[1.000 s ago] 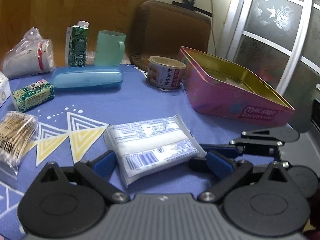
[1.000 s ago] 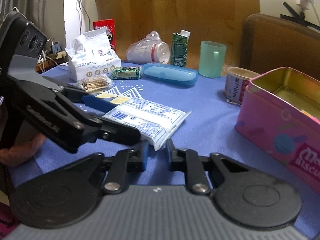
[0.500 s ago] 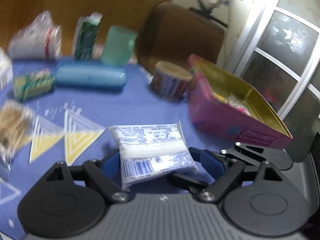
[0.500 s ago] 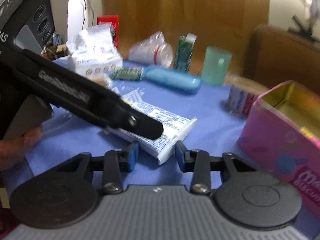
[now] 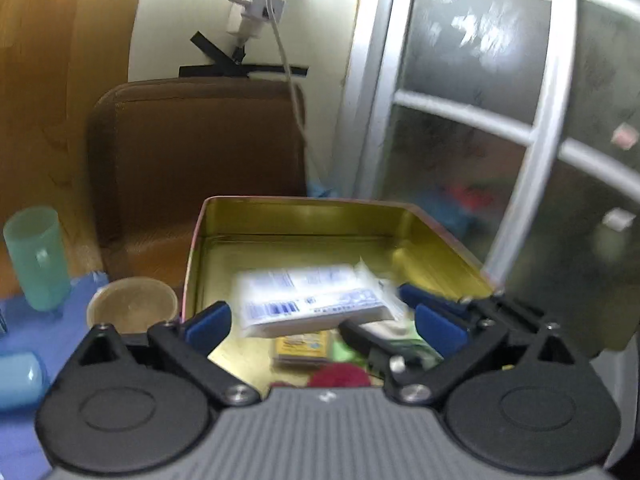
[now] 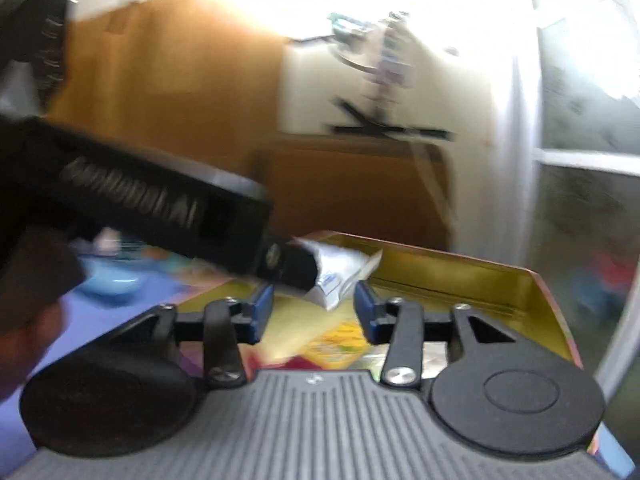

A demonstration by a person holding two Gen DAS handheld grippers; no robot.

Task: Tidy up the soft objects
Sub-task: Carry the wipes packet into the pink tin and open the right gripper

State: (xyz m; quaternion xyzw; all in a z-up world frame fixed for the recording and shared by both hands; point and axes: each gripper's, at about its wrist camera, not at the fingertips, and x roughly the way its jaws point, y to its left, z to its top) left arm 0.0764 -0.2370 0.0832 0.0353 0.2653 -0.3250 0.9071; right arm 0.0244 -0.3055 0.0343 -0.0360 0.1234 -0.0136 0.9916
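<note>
The left gripper now hangs above the open pink tin, where a second ago it sat low over the blue tablecloth. Its blue pads are spread wide, with a clear gap between each pad and the white tissue pack. The pack is blurred and sits between the spread fingers above the tin's gold floor; a second ago it lay on the cloth in front of the tin, and half a second ago the pads were pressed against its sides. Whether it touches the floor of the tin cannot be told.

Under the pack, at the near end of the tin, lie a small yellow packet, something red and a green-and-white wrapper.

The right gripper is also over the tin now, having come from the cloth. Its fingers are parted with nothing between them, and they were nearly closed a second ago. The pack shows just beyond them, half covered by the left gripper's black body.

Left of the tin's near corner stands a round can, and farther left a pale green cup. Behind the tin is a brown chair back.
</note>
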